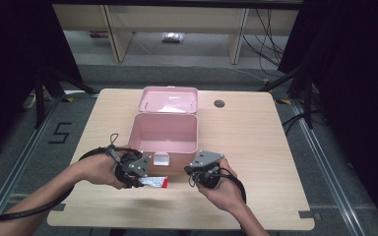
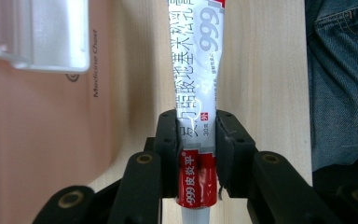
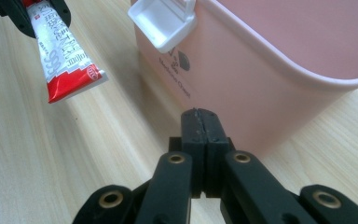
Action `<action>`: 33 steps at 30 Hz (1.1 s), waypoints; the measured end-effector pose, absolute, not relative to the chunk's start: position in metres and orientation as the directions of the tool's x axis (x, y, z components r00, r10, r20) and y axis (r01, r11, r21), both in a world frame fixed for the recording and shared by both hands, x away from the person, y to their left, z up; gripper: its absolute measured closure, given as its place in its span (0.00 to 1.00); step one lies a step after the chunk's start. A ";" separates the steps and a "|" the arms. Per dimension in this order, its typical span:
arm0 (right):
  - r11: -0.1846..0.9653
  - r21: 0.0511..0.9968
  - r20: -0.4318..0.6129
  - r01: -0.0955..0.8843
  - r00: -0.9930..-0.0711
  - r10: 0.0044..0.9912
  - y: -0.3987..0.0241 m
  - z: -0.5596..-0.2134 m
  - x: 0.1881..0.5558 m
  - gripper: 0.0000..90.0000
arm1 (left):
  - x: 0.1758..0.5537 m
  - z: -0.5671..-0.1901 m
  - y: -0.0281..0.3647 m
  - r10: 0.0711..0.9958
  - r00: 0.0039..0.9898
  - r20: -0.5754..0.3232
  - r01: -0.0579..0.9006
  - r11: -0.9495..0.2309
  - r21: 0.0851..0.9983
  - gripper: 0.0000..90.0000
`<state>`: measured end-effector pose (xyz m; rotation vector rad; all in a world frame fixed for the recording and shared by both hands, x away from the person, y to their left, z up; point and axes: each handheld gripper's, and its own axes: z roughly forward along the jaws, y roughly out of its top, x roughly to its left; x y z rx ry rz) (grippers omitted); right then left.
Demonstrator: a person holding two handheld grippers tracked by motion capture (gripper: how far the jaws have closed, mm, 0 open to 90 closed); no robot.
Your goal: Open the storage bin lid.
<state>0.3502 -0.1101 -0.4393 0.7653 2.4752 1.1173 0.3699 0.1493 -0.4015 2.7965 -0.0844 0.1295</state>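
Our left gripper (image 1: 139, 173) was clamped on a tube of ointment (image 2: 196, 116), pads pressing both sides of it near the capped end, so the jaws sat partway closed around the tube. In the left gripper view the silver and red tube ran straight out past the fingertips over the wood, with the pink medicine box (image 2: 42, 140) off to one side and a bit of blue denim beyond the table edge on the other. From the high view the tube (image 1: 153, 183) lay level just above the table (image 1: 256, 147), close to the near edge and right in front of the box's front wall, red crimped end pointing toward our other hand.

The box (image 1: 163, 132) sat about mid-table, lid flipped back toward the far edge, its white latch (image 1: 161, 159) hanging on the near wall. Its inside looked bare as far as we could see.

Our right gripper (image 1: 203, 169) was just beside the box's near right corner, jaws pressed fully together with nothing in them. In its own view the closed tips (image 3: 204, 122) pointed at the pink wall, not quite touching as far as we could tell.
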 end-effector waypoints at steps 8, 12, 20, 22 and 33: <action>0.558 0.759 -0.068 0.335 -0.812 0.580 -0.107 -0.438 0.351 1.00 | 0.371 -0.396 0.151 -0.040 0.994 0.106 -0.074 -0.939 0.336 0.80; 0.552 0.764 -0.067 0.334 -0.810 0.583 -0.106 -0.440 0.351 1.00 | 0.372 -0.394 0.153 -0.033 0.994 0.104 -0.067 -0.936 0.344 0.80; 0.553 0.762 -0.059 0.337 -0.814 0.578 -0.106 -0.439 0.351 1.00 | 0.374 -0.389 0.155 -0.032 0.994 0.106 -0.066 -0.937 0.343 0.80; 0.549 0.765 -0.056 0.338 -0.814 0.578 -0.107 -0.440 0.351 1.00 | 0.375 -0.388 0.155 -0.026 0.994 0.102 -0.060 -0.938 0.341 0.80; 0.541 0.771 -0.066 0.334 -0.804 0.590 -0.115 -0.436 0.353 1.00 | 0.380 -0.380 0.151 -0.036 0.993 0.112 -0.073 -0.936 0.344 0.80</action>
